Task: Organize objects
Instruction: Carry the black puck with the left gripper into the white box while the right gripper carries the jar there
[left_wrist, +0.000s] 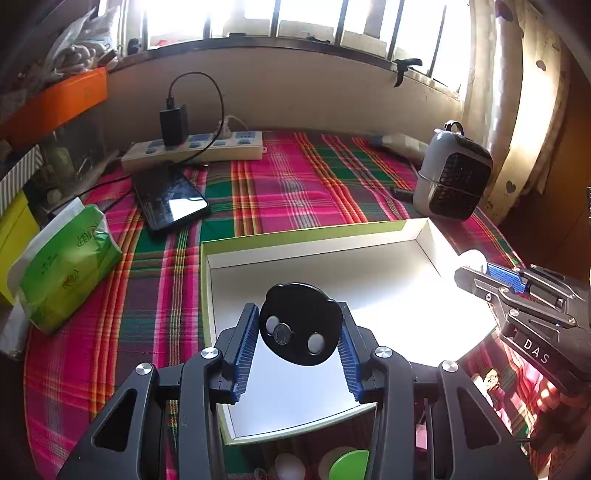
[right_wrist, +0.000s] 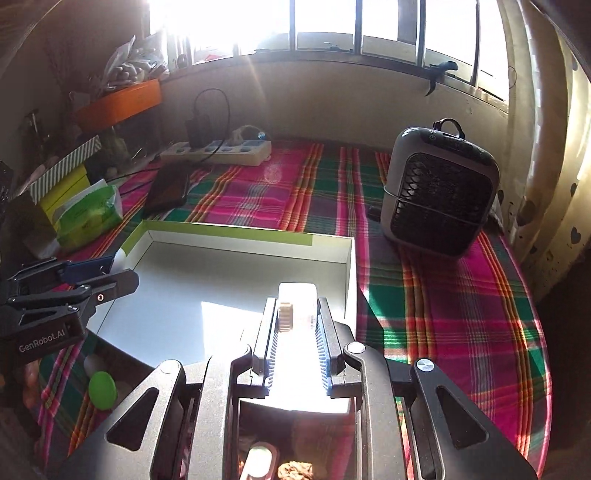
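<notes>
We note left gripper (left_wrist: 300, 345) clamped on black disc (left_wrist: 300, 323), held above open white box (left_wrist: 332, 266). Right gripper (right_wrist: 295, 332) closed on small clear case (right_wrist: 297, 306) over box right wall. Case contents washed out by glare; items under grippers cut off.

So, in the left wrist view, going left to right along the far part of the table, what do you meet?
Green tissue pack → black smartphone → white power strip → grey portable heater with black grille.
</notes>
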